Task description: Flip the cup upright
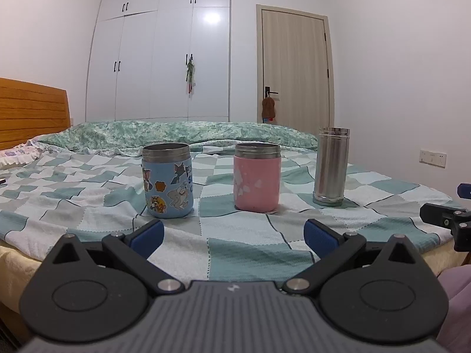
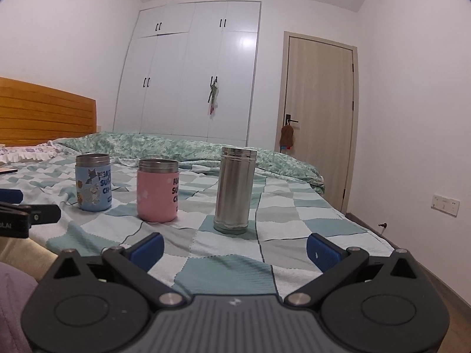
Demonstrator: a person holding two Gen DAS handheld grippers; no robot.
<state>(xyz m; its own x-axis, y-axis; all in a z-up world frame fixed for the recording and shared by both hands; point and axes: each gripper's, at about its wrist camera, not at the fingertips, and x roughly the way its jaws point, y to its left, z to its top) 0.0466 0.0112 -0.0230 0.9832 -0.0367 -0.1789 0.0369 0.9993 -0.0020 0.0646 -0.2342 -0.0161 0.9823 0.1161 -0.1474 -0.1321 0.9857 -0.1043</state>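
Note:
Three cups stand upright in a row on the checked bedspread [image 1: 241, 247]. A blue cartoon cup [image 1: 167, 180] is on the left, a pink cup [image 1: 256, 176] in the middle, a tall steel cup [image 1: 331, 166] on the right. In the right wrist view they are the blue cup [image 2: 93, 186], the pink cup [image 2: 158, 190] and the steel cup [image 2: 235, 189]. My left gripper [image 1: 234, 235] is open and empty, short of the blue and pink cups. My right gripper [image 2: 234, 248] is open and empty, in front of the steel cup.
A green floral duvet [image 1: 182, 132] lies bunched behind the cups. A wooden headboard [image 1: 29, 111] is at the left, white wardrobes [image 1: 159, 58] and a door [image 1: 294, 64] behind. The bed's near edge lies just below the grippers. Part of the other gripper [image 1: 447, 220] shows at right.

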